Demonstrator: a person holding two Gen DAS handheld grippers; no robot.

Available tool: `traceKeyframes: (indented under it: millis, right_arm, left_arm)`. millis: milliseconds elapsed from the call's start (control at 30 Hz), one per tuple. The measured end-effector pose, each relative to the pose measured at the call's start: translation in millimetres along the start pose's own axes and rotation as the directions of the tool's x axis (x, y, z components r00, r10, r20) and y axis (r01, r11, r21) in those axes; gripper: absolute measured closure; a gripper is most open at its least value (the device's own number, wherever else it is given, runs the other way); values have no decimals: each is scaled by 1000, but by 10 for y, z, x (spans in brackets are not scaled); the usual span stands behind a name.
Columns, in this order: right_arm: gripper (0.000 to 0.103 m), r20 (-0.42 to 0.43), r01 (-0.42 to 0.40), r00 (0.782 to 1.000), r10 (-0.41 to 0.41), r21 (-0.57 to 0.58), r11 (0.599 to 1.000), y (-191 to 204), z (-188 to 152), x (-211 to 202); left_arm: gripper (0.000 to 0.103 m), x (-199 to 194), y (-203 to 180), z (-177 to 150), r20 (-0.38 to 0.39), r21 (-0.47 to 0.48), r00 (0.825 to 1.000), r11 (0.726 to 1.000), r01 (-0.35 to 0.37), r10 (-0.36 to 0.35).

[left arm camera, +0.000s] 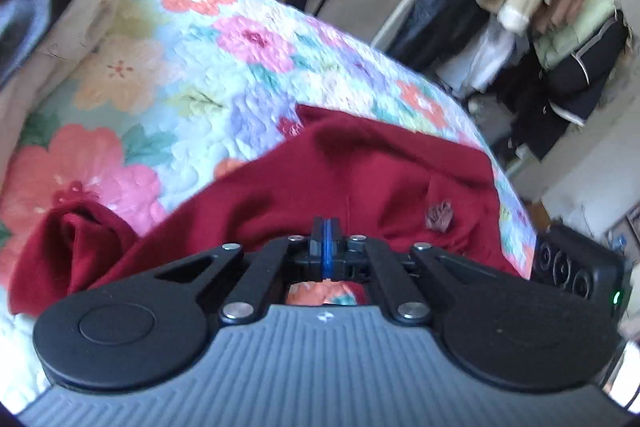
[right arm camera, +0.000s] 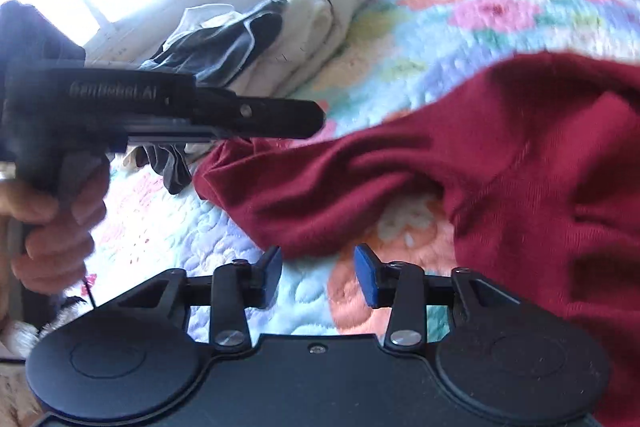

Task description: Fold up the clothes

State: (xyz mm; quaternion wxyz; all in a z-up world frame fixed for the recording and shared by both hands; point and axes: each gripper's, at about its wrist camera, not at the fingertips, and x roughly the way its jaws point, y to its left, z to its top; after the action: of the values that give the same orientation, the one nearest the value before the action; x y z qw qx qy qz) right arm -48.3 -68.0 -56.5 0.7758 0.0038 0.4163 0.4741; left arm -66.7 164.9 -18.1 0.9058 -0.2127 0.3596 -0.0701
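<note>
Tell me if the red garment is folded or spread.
Neither: the red garment lies crumpled and bunched on the quilt, with loose ridges and a sleeve trailing off.

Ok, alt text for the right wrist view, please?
The right hand-held gripper hangs open over a floral quilt, nothing between its blue-padded fingers, just short of a dark red garment lying crumpled ahead. At left, a hand holds the left hand-held gripper near the garment's sleeve end.
</note>
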Motion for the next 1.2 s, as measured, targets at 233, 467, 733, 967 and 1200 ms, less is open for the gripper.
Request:
traceKeyframes:
  millis: [233,467,733,967,1200]
  right_arm:
    - [51,30,87,996,-85,-51,995,191,-2,242]
    - [45,78,198,979,-188,-565,801,1022,-113,594]
    - [92,111,260,965,-238,-525,810,872,101,613]
    - [92,136,296,952,-274,-181,938,117,484,256]
    - [92,102,300,952,-290,-100,949,-301,446,227]
  left_arm:
    - [77,-139,413,-37,-83,-94,954,951,-296,288]
    - [62,-227,565,3,-69,-135,935,925,-354,348]
    - [62,-356,633,-8,-7,-209,963,942,-264,269]
    - [47,-371,414,38,69,-109,974,972,-207,215]
    - [47,106,241,7,-13,104,959,954,-281,283]
